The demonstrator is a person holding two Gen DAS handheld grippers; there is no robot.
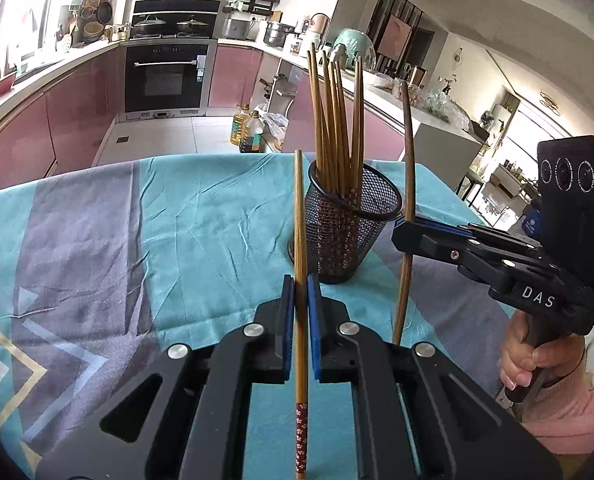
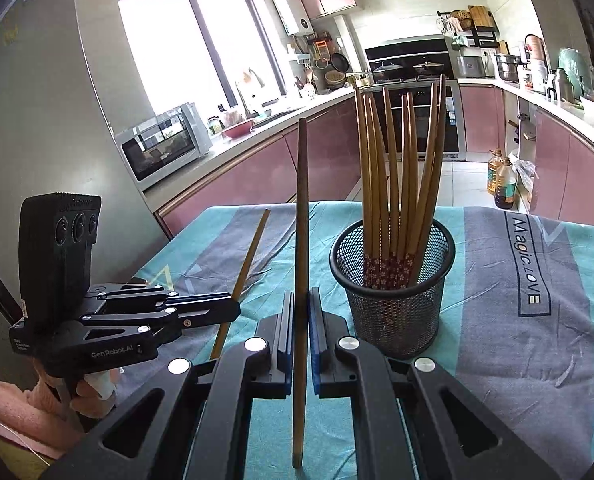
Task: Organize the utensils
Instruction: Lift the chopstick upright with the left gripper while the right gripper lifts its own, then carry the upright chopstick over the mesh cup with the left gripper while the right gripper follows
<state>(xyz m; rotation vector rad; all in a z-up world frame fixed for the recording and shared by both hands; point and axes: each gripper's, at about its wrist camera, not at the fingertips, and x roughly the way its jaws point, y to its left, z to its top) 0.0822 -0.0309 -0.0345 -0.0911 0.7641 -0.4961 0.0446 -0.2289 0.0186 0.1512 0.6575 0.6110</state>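
The left gripper (image 1: 301, 300) squeezes 1 chopstick (image 1: 299, 240), its bottom cut off. The right gripper (image 2: 301, 312) squeezes a darker chopstick (image 2: 301, 220) near the mesh cup (image 2: 393, 312), which hides the other chopsticks' (image 2: 397, 168) ends.

Bright daylight, heavy fisheye, both my views sharp.

Light pours from the big window (image 2: 201, 60), blown out white; the left view's far-left edge glares too. Shadows on the cloth (image 1: 201, 216) are soft. Straight counters bow near the rims, corners go black. The chopsticks (image 2: 397, 184) look crisp, no motion blur.
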